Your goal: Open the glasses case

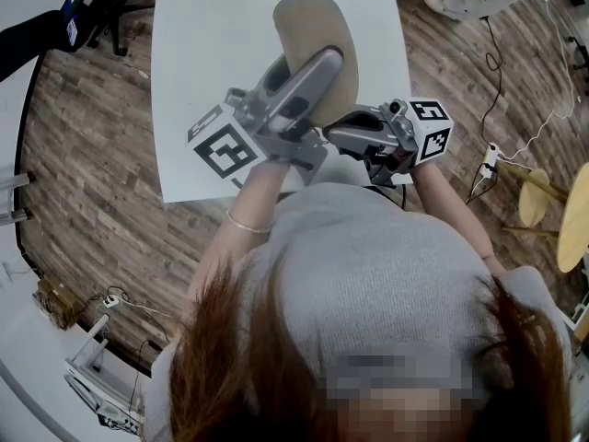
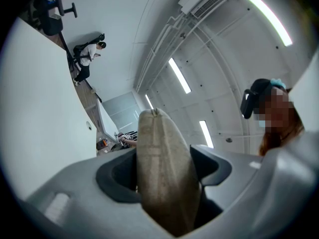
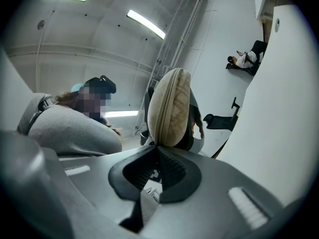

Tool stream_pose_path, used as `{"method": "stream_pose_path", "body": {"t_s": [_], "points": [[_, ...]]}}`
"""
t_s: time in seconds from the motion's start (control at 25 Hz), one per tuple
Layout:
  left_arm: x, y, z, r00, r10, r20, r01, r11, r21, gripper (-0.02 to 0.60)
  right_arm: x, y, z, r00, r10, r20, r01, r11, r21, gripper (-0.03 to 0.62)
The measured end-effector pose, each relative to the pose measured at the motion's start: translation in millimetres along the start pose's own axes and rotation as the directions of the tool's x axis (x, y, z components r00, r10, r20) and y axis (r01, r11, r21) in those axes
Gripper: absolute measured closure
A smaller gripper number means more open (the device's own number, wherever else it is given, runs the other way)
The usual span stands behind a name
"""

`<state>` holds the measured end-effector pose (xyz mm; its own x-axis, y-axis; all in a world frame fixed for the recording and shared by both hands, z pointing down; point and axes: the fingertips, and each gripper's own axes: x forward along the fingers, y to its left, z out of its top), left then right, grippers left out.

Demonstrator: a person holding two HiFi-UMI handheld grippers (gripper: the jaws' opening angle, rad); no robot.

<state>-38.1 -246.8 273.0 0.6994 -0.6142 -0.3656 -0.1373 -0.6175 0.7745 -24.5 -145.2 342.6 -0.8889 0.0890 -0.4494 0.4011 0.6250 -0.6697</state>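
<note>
A beige fabric glasses case (image 1: pixel 308 26) with a zip round its edge is held up over the white table (image 1: pixel 202 63). My left gripper (image 1: pixel 320 67) is shut on the case, one jaw on each broad side; in the left gripper view the case (image 2: pixel 162 178) fills the gap between the pads (image 2: pixel 118 176). My right gripper (image 1: pixel 336 132) comes in from the right at the case's near end. In the right gripper view its jaws (image 3: pixel 156 146) are shut together right at the lower end of the zip line of the case (image 3: pixel 169 108), on the zipper pull, which is mostly hidden.
The table stands on a wooden floor (image 1: pixel 92 173). An office chair (image 1: pixel 101 7) is at the far left, round wooden stools (image 1: pixel 534 196) and a cable with a power strip (image 1: pixel 490 155) at the right. A seated person (image 2: pixel 89 54) is far off.
</note>
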Motion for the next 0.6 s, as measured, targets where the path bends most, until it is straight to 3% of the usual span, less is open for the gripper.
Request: {"method": "stream_pose_path", "body": {"t_s": [0.12, 0.24, 0.28, 0.36, 0.44, 0.52, 0.56, 0.6], "points": [[-8, 6, 5, 0.999, 0.024, 0.033, -0.024, 1.0, -0.013, 0.27, 0, -4, -2, 0.988, -0.111, -0.104, 0.103, 0.992, -0.077, 0.573], [-14, 11, 11, 0.998, 0.04, 0.056, -0.038, 0.999, -0.029, 0.27, -14, -10, 6, 0.928, -0.292, -0.232, 0.247, 0.948, -0.202, 0.551], [-15, 12, 12, 0.997, 0.047, 0.063, -0.045, 0.999, -0.028, 0.27, -22, -12, 14, 0.901, -0.357, -0.246, 0.303, 0.924, -0.232, 0.516], [-17, 14, 12, 0.995, 0.059, 0.078, -0.057, 0.998, -0.026, 0.27, -34, -13, 40, 0.836, -0.506, -0.212, 0.44, 0.849, -0.292, 0.423], [-18, 17, 13, 0.993, 0.074, 0.095, -0.072, 0.997, -0.03, 0.268, -32, -12, 65, 0.742, -0.65, -0.164, 0.556, 0.733, -0.393, 0.329], [-19, 19, 13, 0.99, 0.093, 0.102, -0.091, 0.996, -0.024, 0.268, -17, -12, 69, 0.638, -0.75, -0.173, 0.587, 0.619, -0.521, 0.275], [-19, 20, 12, 0.99, 0.099, 0.1, -0.098, 0.995, -0.016, 0.268, -8, -13, 65, 0.596, -0.782, -0.184, 0.582, 0.578, -0.572, 0.257], [-18, 19, 10, 0.99, 0.103, 0.097, -0.102, 0.995, -0.009, 0.27, -1, -14, 61, 0.571, -0.799, -0.189, 0.576, 0.553, -0.602, 0.244]]}}
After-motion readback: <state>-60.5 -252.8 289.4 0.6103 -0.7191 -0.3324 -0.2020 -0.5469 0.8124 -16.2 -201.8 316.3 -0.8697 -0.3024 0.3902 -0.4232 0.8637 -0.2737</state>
